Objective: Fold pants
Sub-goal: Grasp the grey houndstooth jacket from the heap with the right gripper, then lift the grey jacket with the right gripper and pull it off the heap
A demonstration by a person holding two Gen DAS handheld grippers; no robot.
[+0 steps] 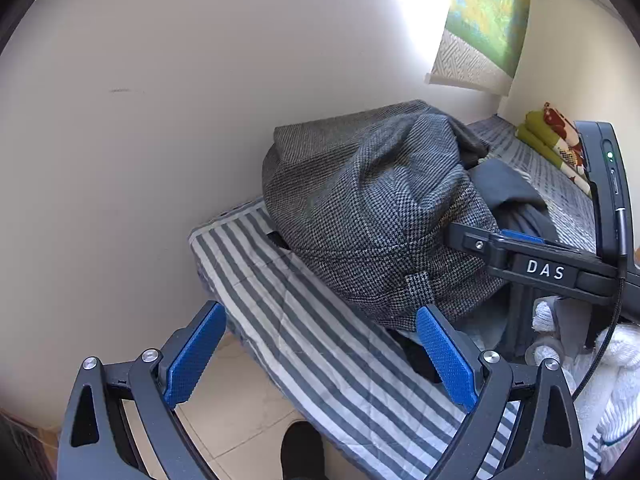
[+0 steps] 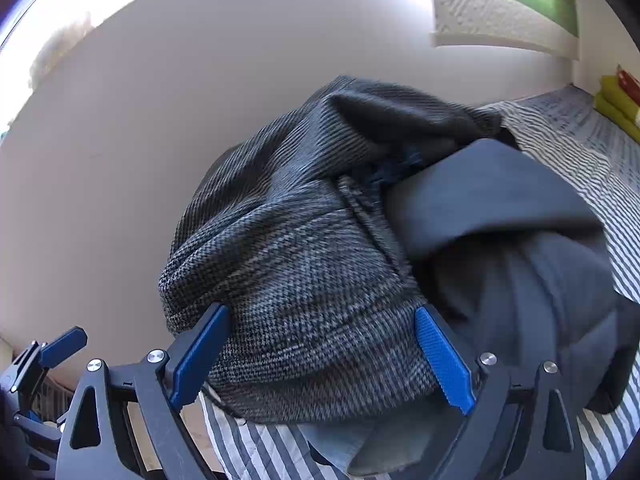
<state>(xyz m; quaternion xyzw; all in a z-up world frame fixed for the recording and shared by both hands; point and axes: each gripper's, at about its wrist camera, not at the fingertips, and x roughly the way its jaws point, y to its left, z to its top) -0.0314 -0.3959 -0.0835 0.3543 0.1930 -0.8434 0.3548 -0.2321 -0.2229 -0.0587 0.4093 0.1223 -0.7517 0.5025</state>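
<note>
My bedroom at home, bed with striped sheet (image 1: 288,320) by a plain wall (image 1: 140,120), folded blanket (image 1: 556,140), painting (image 1: 488,8), tiled floor (image 1: 236,408)

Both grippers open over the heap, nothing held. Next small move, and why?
Probably ease the right gripper down and close on the grey tweed pants' waistband: its open jaws already straddle that edge, and the pants top the pile on the striped bed.
</note>
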